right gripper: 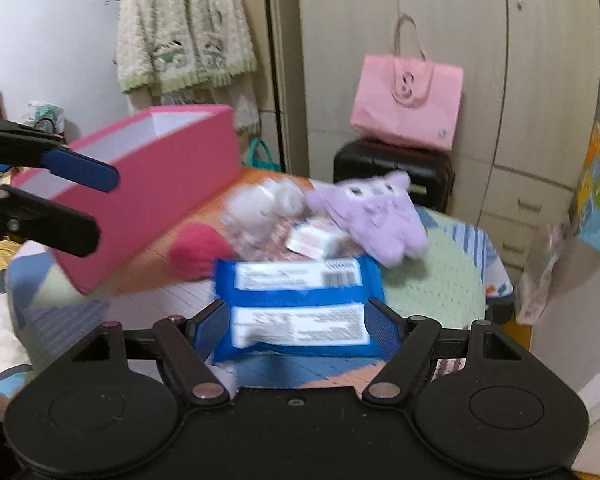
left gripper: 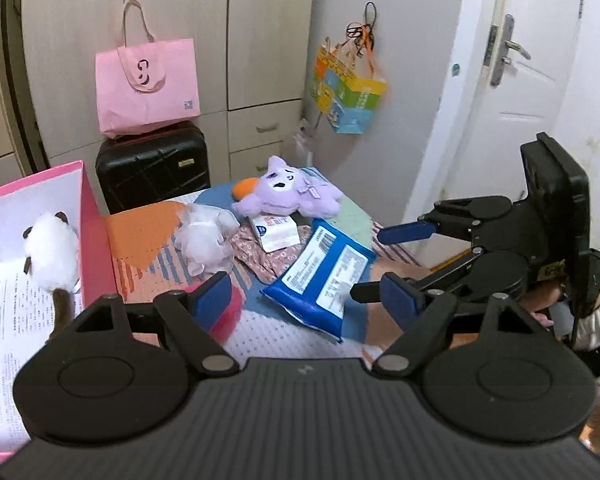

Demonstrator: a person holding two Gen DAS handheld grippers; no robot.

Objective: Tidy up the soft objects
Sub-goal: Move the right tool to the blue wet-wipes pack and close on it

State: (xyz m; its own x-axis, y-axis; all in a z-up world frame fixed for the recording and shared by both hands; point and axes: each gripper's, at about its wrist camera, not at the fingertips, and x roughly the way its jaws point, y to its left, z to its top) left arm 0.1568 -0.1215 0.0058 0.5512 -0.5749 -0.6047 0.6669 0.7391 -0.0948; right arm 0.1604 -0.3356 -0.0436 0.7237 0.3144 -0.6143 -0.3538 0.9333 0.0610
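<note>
We are early in the tidying. The pink box (left gripper: pixel 96 240) stands off to the left of our left claw (left gripper: pixel 300 296), and so far it seems to hold only one soft thing, a white fluffy toy (left gripper: pixel 52 252) with dark ears lying on the printed paper that lines it. Everything else is out on the patterned cover (left gripper: pixel 276 332).

Our left claw is spread wide with nothing between its blue fingers (left gripper: pixel 210 296). Just beyond its left finger sits a pink fuzzy ball (left gripper: pixel 230 312), and further ahead a white plush (left gripper: pixel 206 240). Straight ahead of it lies the blue packet (left gripper: pixel 320 276), with a small white pack (left gripper: pixel 276 232) resting on a floral cloth (left gripper: pixel 256 256) behind that, and the purple plush (left gripper: pixel 288 192) furthest off beside an orange piece whose nature we cannot make out.

Our right claw (right gripper: pixel 298 324) is also spread. The near end of the blue packet (right gripper: pixel 296 300) lies between its fingers, but the picture is blurred and we cannot tell that the pads press on it, so we count it as not yet gripped. From that claw the pink box (right gripper: pixel 152 196) is ahead and to the left, with the pink ball (right gripper: pixel 198 250) between them.

So we judge one item stowed and at least five left: the packet, the ball, the white plush, the purple plush and the small pack, perhaps the cloth too. The packet looks like our next pick.
</note>
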